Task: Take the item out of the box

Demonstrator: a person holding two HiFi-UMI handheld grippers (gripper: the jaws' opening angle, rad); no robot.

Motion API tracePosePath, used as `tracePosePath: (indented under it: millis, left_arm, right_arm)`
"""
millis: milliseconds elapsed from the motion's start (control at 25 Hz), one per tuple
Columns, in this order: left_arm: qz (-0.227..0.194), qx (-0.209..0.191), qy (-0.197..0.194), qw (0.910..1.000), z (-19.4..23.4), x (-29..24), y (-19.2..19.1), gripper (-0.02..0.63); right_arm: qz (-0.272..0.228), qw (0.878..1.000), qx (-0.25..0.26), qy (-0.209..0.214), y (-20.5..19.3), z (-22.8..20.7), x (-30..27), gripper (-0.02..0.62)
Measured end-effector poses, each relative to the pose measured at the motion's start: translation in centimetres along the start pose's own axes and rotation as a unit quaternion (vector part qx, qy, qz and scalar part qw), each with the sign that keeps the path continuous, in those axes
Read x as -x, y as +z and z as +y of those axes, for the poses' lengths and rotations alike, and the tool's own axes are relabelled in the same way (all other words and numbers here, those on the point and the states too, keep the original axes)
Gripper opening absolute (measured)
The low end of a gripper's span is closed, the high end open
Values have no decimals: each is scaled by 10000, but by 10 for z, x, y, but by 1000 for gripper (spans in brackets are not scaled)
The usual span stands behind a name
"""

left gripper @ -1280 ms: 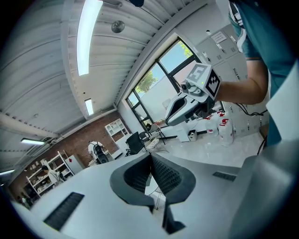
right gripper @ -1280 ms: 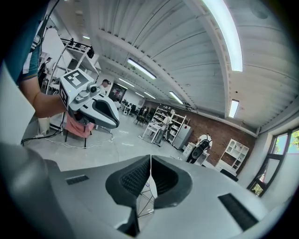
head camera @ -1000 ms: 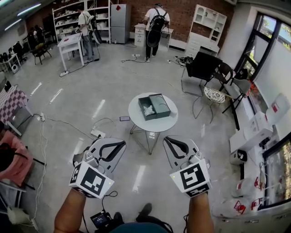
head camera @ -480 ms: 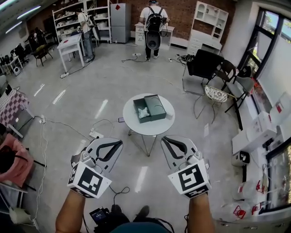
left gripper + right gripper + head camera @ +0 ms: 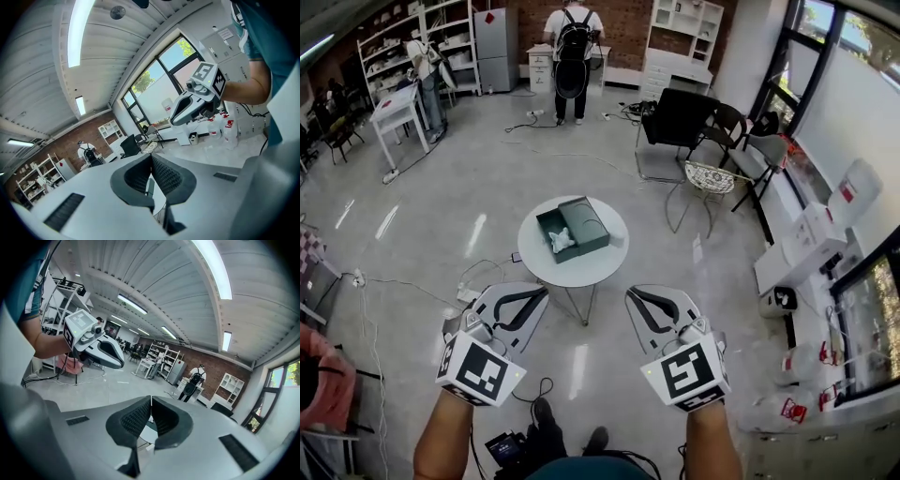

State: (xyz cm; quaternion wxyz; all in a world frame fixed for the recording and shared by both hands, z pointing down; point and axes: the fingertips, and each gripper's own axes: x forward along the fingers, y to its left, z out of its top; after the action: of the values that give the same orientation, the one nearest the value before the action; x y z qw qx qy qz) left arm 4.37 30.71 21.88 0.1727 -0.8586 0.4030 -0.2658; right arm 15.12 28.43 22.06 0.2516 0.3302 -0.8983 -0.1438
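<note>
Jaws pressed together on nothing, our left gripper [image 5: 512, 300] hangs above the floor, short of the round white table [image 5: 605, 266]. On that table we see the dark green box [image 5: 589, 223] lying open, with the white item [image 5: 562, 240] in its left half. Our right gripper [image 5: 656, 302] hangs level with the left one, its jaws likewise closed and empty, well apart from the box.
</note>
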Motion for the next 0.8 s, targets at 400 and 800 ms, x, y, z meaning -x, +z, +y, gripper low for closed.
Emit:
tracePosePath:
  millis: [400,800]
  left_arm:
    - [-400,-207,-480,9978,97,-26,-29,19]
    - [-656,-255,-643,9954,160,-21,-65,19]
  right_arm:
    - [303,9975,-234,-596,43,-29,-76,38]
    - [429,9954,-183,-837,82,-23,-136,38]
